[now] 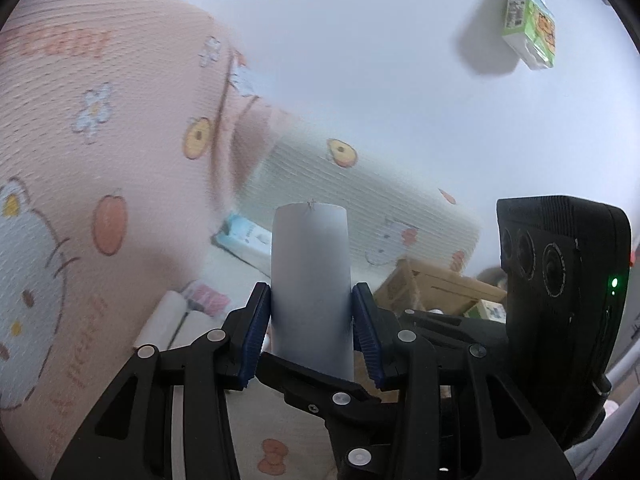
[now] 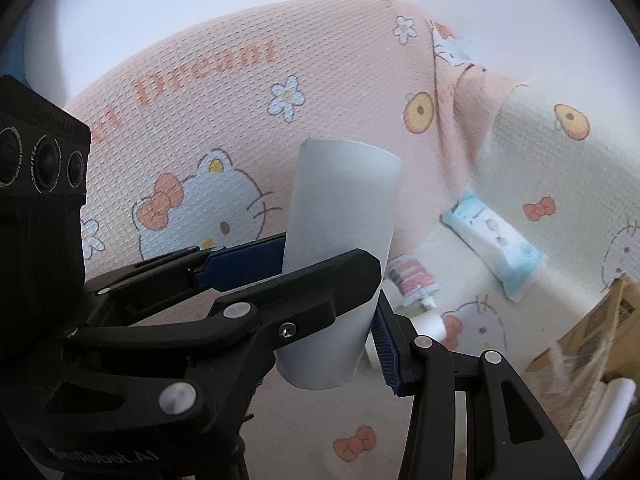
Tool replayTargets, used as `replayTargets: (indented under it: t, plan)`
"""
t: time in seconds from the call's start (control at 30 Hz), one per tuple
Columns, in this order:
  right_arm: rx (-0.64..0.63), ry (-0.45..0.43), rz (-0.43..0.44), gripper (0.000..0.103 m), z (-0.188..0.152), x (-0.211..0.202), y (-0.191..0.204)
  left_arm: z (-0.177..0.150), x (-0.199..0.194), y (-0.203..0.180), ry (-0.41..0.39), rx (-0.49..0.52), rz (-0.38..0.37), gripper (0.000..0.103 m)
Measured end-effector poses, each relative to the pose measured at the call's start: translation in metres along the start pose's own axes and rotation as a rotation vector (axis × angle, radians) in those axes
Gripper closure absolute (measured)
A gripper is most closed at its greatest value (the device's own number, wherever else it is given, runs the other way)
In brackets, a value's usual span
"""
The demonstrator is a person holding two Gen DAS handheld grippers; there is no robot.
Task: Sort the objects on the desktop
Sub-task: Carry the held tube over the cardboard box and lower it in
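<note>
A white cylinder [image 1: 311, 288], like a paper roll, stands upright between the blue pads of my left gripper [image 1: 312, 312], which is shut on it above a pink and white cartoon-cat fabric basket [image 1: 100, 140]. The same white cylinder [image 2: 344, 240] fills the right wrist view, held by the left gripper's black fingers [image 2: 304, 280]. My right gripper is close beside it; one blue pad [image 2: 386, 348] shows next to the cylinder's lower right, and I cannot see whether its jaws are open.
Inside the basket lie a light blue wipes pack [image 2: 492, 240], a pink and white tube [image 2: 412, 280], white rolls [image 1: 176, 320] and a cardboard box [image 1: 432, 284]. A green and white tissue pack [image 1: 530, 20] lies on the white table beyond the basket.
</note>
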State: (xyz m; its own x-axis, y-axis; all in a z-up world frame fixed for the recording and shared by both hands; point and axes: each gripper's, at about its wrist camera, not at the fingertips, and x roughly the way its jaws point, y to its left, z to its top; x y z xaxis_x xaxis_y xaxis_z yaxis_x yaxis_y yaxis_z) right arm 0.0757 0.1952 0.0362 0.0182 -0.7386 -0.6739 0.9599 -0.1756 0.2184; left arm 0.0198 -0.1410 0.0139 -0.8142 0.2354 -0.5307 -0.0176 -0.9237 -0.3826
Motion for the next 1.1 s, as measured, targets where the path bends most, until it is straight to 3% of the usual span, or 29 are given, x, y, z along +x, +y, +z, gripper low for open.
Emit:
replayTargets:
  t: [0.23, 0.43, 0.53, 0.63, 0.8, 1.1]
  plan:
    - [0.049, 0.026, -0.039, 0.06, 0.015, -0.027, -0.027, 0.031, 0.019, -0.028, 0.049, 0.021, -0.109, 0.057]
    - [0.163, 0.017, -0.078, 0.06, 0.027, -0.065, -0.061, 0.056, 0.04, -0.063, 0.123, 0.026, -0.238, 0.057]
    - [0.2, -0.036, -0.095, 0.06, 0.024, -0.086, -0.074, 0.055, 0.048, -0.088, 0.145, 0.071, -0.241, 0.057]
    - [0.241, -0.035, -0.101, 0.06, 0.014, -0.101, -0.088, 0.044, 0.055, -0.11, 0.155, 0.113, -0.209, 0.057]
    - [0.271, -0.022, -0.154, 0.06, -0.006, -0.113, -0.1, 0.028, 0.071, -0.128, 0.193, 0.079, -0.22, 0.057]
    - [0.385, -0.024, -0.108, 0.06, -0.041, -0.129, -0.132, 0.011, 0.095, -0.153, 0.283, 0.081, -0.231, 0.057]
